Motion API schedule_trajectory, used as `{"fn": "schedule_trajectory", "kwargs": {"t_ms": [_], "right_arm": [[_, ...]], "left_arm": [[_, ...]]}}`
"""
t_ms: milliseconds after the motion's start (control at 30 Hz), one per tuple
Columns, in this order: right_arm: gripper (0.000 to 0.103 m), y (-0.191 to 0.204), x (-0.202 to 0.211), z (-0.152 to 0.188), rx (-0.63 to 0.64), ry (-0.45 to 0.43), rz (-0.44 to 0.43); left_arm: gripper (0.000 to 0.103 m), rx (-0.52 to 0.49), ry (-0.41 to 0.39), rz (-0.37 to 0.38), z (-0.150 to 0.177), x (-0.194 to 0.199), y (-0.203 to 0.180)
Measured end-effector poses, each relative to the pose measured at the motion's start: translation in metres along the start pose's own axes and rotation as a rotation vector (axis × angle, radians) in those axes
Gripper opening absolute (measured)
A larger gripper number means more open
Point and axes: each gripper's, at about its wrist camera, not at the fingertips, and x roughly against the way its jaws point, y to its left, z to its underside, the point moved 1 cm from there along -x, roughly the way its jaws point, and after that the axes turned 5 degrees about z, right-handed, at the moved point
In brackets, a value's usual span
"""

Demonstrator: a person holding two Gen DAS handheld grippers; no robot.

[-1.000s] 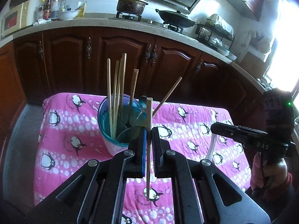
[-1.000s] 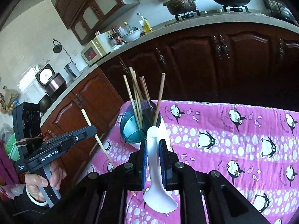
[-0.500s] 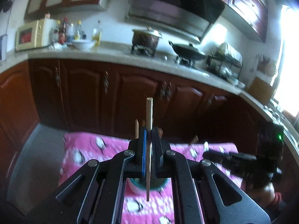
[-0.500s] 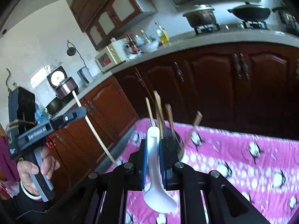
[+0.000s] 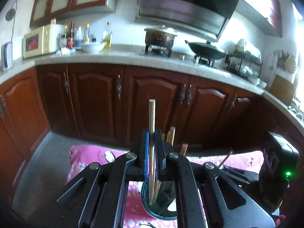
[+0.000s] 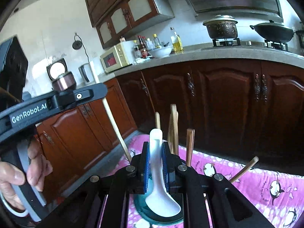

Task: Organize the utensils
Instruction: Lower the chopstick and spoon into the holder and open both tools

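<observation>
my left gripper (image 5: 151, 150) is clamped on a wooden chopstick (image 5: 151, 133), upright over the teal cup (image 5: 161, 207) on the pink penguin cloth (image 5: 89, 155). my right gripper (image 6: 156, 163) pinches a white spoon (image 6: 155, 171) by its handle, bowl hanging over the cup. the stick looks light and stiff, fine held mid-shaft; the spoon looks smooth, probably slippery and breakable, so i'd grip its handle.

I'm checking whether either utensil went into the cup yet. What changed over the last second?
Both grippers closed in over the teal cup, which slid from ahead of them to beneath the fingers. The left gripper still clamps its chopstick; the right gripper still clamps the white spoon. Nothing was released; the chopsticks already in the cup remain.
</observation>
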Motion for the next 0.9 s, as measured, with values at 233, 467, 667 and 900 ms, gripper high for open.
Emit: {"fn": "schedule_trajectory", "kwargs": {"t_ms": [233, 467, 667, 900], "right_arm": [[0.012, -0.014, -0.004, 0.021, -0.046, 0.086, -0.044], [0.012, -0.025, -0.012, 0.049, -0.101, 0.184, -0.051], [0.029, -0.035, 0.013, 0.049, -0.146, 0.178, -0.040], [0.029, -0.038, 0.044, 0.055, -0.153, 0.154, 0.008]], "left_arm": [[0.004, -0.002, 0.062, -0.004, 0.026, -0.023, -0.006], [0.004, 0.027, 0.125, -0.016, 0.046, -0.038, -0.006], [0.007, 0.068, 0.144, -0.009, 0.047, -0.029, -0.003], [0.047, 0.073, 0.115, -0.023, 0.055, -0.002, -0.007]]}}
